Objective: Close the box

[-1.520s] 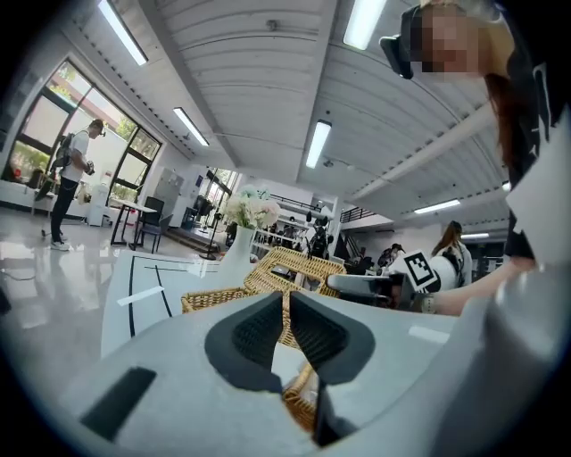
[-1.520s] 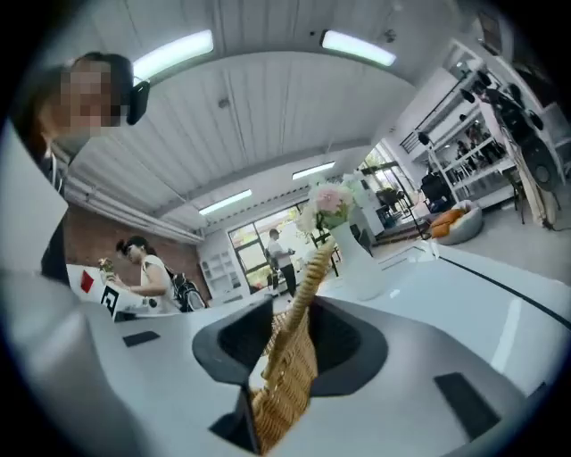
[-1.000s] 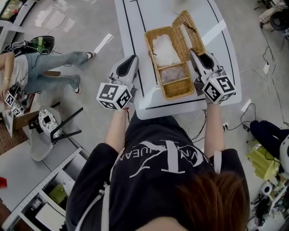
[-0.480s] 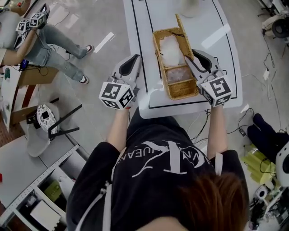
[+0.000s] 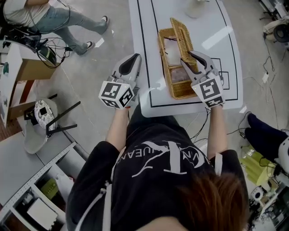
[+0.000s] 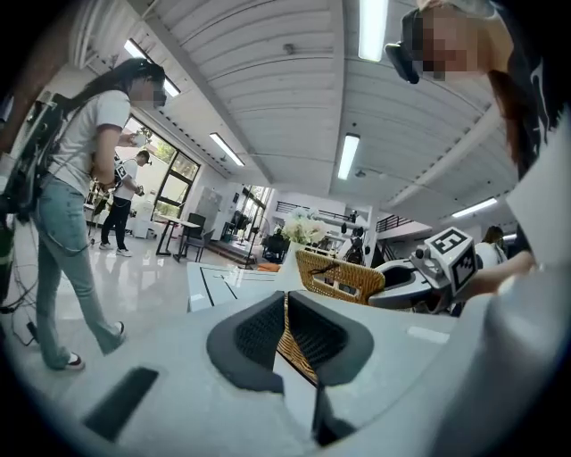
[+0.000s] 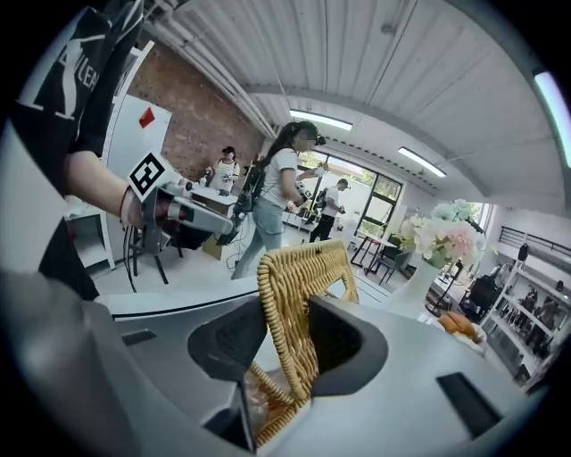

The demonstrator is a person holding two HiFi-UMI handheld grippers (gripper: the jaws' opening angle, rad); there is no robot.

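Observation:
A wicker box (image 5: 175, 85) lies lengthwise on the white table (image 5: 226, 85), with pale packets in its two compartments. Its lid (image 5: 180, 32) stands nearly upright along the right side. My right gripper (image 5: 186, 58) reaches the lid's near end. In the right gripper view the lid's woven rim (image 7: 287, 312) runs between the jaws of the right gripper (image 7: 285, 344), which are opening; the pads no longer clamp it. My left gripper (image 5: 134, 57) hovers off the table's left edge, shut and empty. In the left gripper view the box (image 6: 339, 275) shows beyond the left gripper (image 6: 285, 326).
A white vase of flowers (image 5: 198, 7) stands at the table's far end. A person (image 5: 49, 18) sits on the floor side at upper left, by a desk (image 5: 18, 72). A round stool (image 5: 41, 119) stands left of me. Cables (image 5: 266, 67) lie right of the table.
The lid has swung up from lying flat to the right of the box to standing nearly upright. My right gripper moved left with it. The left gripper stayed put.

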